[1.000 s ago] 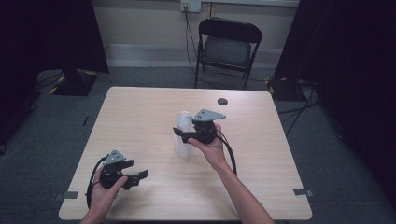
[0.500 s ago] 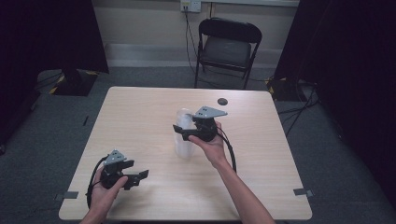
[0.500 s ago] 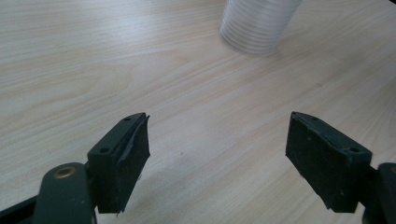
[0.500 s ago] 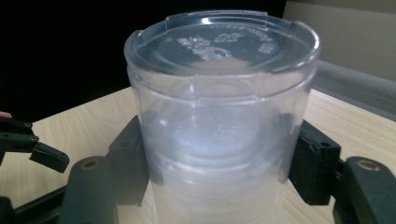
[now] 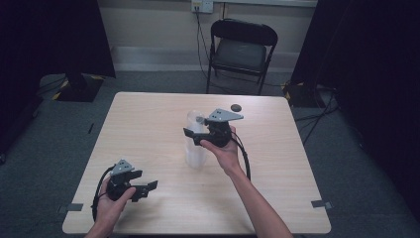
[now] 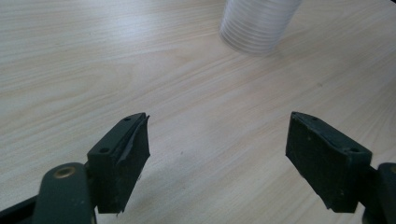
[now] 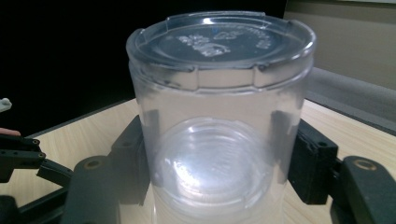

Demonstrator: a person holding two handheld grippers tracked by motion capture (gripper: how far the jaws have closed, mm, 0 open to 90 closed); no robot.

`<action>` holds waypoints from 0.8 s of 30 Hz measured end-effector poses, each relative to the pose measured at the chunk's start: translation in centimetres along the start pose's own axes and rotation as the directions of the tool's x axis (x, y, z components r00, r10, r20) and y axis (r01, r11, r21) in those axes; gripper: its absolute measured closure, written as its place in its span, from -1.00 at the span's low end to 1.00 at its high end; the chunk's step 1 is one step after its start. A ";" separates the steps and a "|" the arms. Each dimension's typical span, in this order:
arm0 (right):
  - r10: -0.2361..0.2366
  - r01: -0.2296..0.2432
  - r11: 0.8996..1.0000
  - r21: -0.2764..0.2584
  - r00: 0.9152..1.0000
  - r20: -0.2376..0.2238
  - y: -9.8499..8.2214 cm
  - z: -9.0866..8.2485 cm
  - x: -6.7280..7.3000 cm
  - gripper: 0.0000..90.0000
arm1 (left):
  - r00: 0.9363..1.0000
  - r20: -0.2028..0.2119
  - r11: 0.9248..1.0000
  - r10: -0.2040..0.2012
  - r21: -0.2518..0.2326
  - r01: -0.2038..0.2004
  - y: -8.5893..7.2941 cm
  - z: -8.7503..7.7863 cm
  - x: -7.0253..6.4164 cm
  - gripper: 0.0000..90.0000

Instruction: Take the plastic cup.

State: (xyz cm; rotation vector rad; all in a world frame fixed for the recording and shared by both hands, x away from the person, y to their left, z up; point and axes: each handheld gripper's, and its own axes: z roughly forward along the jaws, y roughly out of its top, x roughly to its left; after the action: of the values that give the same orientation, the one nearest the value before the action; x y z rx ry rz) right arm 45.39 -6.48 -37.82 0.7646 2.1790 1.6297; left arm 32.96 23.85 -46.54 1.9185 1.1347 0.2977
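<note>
A tall stack of clear plastic cups (image 5: pixel 194 148) stands upside down near the middle of the wooden table (image 5: pixel 148 119). My right gripper (image 5: pixel 193 136) reaches in from the right at the stack's upper part. Its jaws have just been closing, and in the right gripper view the pads press both sides of the top cup (image 7: pixel 219 93). My left gripper (image 5: pixel 147 188) rests low near the table's front left, open, with nothing between its fingertips (image 6: pixel 123 154). The bottom of the cup stack (image 6: pixel 259 23) stands farther off in the left gripper view.
A small dark round object (image 5: pixel 236 107) lies near the table's far edge. A black folding chair (image 5: pixel 241 49) stands beyond the table. The left gripper (image 7: pixel 18 154) appears at the left edge of the right gripper view.
The right gripper has shifted very slightly at the cup stack, its jaws drawing in on the top cup. The left gripper has stayed where it was.
</note>
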 end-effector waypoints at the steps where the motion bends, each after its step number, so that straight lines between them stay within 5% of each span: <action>1: 0.000 0.000 1.000 0.000 1.000 0.000 0.0 0.0 0.0 -0.24 | 1.000 0.000 1.000 0.000 0.000 0.000 0.0 0.0 0.0 -0.53; 24: -0.008 0.008 0.999 -0.050 1.000 0.004 1.7 -1.1 0.4 -0.20 | 1.000 0.003 1.000 0.004 0.004 -0.004 0.0 0.1 -0.1 -0.53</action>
State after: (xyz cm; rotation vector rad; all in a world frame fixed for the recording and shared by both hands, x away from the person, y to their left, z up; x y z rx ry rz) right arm 44.90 -6.77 -35.83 0.7436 2.1277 1.6711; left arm 32.99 23.72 -46.57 1.9246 1.1304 0.2941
